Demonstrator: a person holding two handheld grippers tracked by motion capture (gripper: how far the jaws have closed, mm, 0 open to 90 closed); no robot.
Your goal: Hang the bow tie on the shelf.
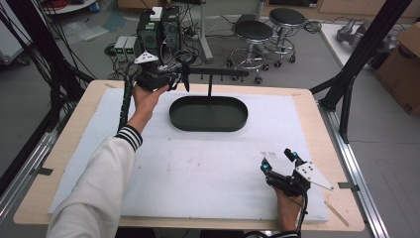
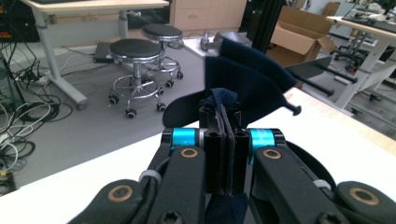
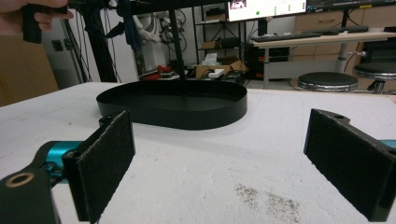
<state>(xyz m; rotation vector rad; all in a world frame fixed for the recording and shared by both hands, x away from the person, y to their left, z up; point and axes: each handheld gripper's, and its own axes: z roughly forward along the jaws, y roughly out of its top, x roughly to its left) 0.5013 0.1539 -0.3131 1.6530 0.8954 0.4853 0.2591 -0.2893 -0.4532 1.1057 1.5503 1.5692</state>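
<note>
At the rack (image 1: 218, 73), raised left gripper (image 1: 184, 75) clamping dark cloth (image 2: 247, 77)

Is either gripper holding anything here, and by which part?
The left gripper is shut on a dark blue cloth, pinching a bunched fold near its lower end. The right gripper is open and holds nothing.

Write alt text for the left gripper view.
The left gripper has its jaws shut on a dark blue cloth, which bunches up beyond them. Past it lie the white table edge, a black rack, and two black stools on a grey floor.
</note>
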